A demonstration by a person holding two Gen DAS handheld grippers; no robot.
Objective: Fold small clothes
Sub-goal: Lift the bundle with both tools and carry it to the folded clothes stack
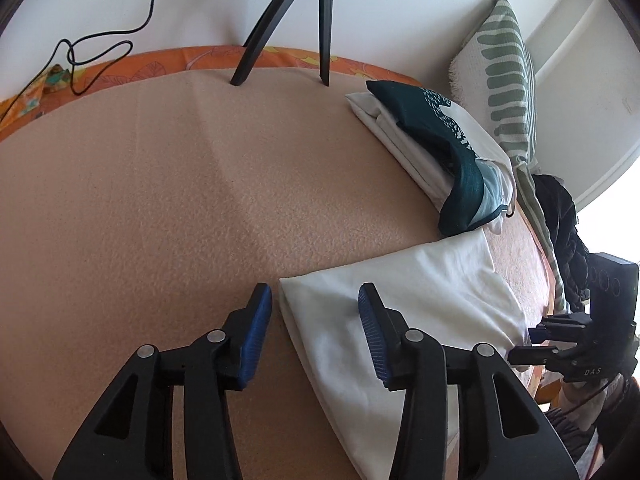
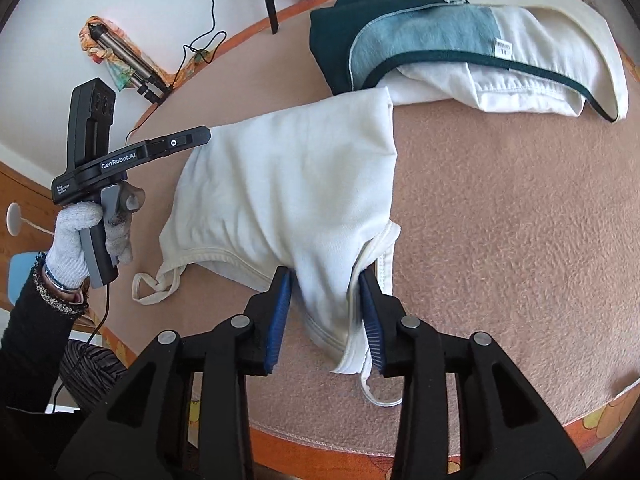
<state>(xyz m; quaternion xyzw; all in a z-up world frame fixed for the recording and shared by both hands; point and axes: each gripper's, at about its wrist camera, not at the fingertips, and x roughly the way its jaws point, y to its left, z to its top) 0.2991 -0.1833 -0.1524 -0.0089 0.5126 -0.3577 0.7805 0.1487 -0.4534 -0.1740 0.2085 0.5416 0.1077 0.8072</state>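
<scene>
Looking along your left tool point(image 1: 314, 334), its fingers stand spread and empty over the white top's point(image 1: 404, 300) folded edge on the bed point(image 1: 160, 200); lower them astride that edge before closing. From the right wrist, your right tool point(image 2: 326, 318) brackets a bunched strap-side fold of the white top point(image 2: 288, 196); whether the pads grip is unclear, so close firmly before lifting.

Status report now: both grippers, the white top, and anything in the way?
Left gripper open, over edge of white top. Right gripper open, fingers either side of bunched strap end. Pile of folded clothes lies just beyond the top.
</scene>
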